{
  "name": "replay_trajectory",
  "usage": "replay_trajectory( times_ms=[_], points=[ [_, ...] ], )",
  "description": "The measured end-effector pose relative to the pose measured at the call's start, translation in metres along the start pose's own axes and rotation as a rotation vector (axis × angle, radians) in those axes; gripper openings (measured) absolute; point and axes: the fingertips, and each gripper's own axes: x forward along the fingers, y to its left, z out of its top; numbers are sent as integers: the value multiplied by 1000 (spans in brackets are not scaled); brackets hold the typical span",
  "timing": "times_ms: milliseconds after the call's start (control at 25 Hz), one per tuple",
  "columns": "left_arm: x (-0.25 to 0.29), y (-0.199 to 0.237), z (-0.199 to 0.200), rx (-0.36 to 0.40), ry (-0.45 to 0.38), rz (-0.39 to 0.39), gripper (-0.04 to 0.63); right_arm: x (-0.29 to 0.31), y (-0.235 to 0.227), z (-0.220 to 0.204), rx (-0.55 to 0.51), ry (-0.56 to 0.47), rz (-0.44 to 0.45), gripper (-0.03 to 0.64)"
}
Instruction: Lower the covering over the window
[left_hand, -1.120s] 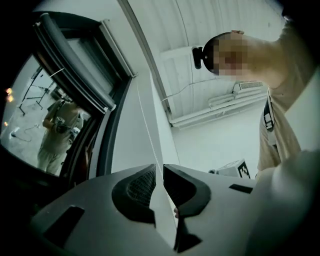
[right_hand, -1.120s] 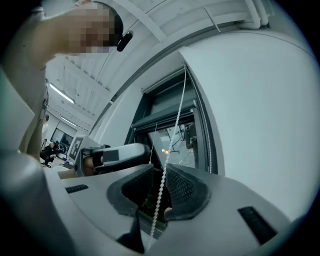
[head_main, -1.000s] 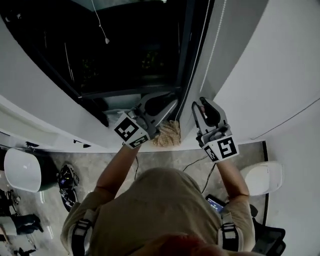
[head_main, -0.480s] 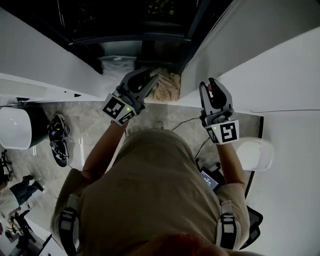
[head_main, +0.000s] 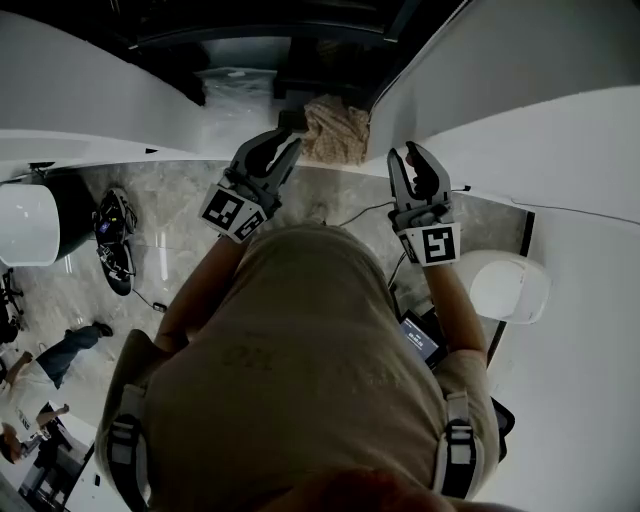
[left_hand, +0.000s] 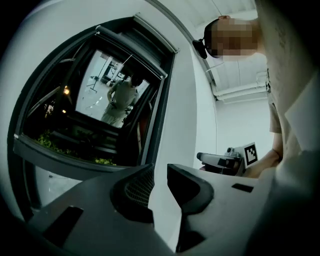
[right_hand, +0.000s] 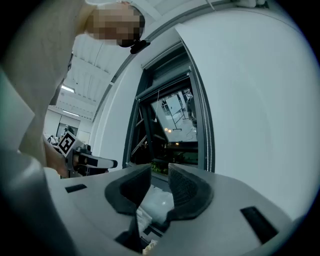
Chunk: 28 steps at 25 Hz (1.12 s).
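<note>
Far left, a white rounded shape (head_main: 25, 222) is sitting on the marbled floor (head_main: 190, 250), with a black tangle of gear (head_main: 112, 245) lying near it.

Moving in, the left gripper (head_main: 280, 145) is reaching out level ahead of the person's beige shirt (head_main: 300, 380). Its jaws are standing apart and have just been opening. In the left gripper view only the white wall (left_hand: 185, 100) is showing through the gap, with nothing caught between the pads.

The window (left_hand: 95, 100) is sitting to the left of that gap and farther off. It is dark-framed, and its glass is throwing back a reflection of a standing figure. I cannot pick out the covering itself anywhere on it.

In the middle, a pale plastic-wrapped bundle (head_main: 235, 85) is lying at the foot of the window. A tan cloth heap (head_main: 335, 128) is lying just to the right of it, beyond the two grippers' tips and between them.

Now the right gripper (head_main: 410, 158) is pointing level too, well apart from the left one. Its jaws are parted and gripping nothing. In the right gripper view the gap is framing the lower part of the window and the pale bundle beyond, so the window is lying straight ahead of it, with plain wall filling everything to the right.

Far right, a lit screen (head_main: 420, 338) is glowing beside the person's right forearm, and a second white rounded shape (head_main: 510, 288) is sitting just past it on the floor.
</note>
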Motion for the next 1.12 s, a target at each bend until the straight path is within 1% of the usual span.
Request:
replay_trajectory(
  times_ms=[120,320,560,720,840,920,1040,1120],
  points=[
    [-8,1,-18,-14,30,22,89,0,7,-16,10,17,15,92],
    [-20,10,-44,-28,60,35,89,4,17,-43,54,55,19,92],
    [-38,26,-55,-26,109,31,89,25,43,-53,103,66,8,92],
    [-50,40,-58,-26,134,29,89,39,66,-66,131,110,13,92],
    [-60,56,-58,-30,143,40,89,52,87,-70,119,127,17,92],
    [-68,77,-59,-49,149,46,89,73,104,-68,100,116,23,92],
    [-75,111,-59,-60,160,36,89,108,122,-71,68,138,20,92],
    [-72,106,-64,-46,167,20,89,107,121,-71,40,139,4,92]
  ],
)
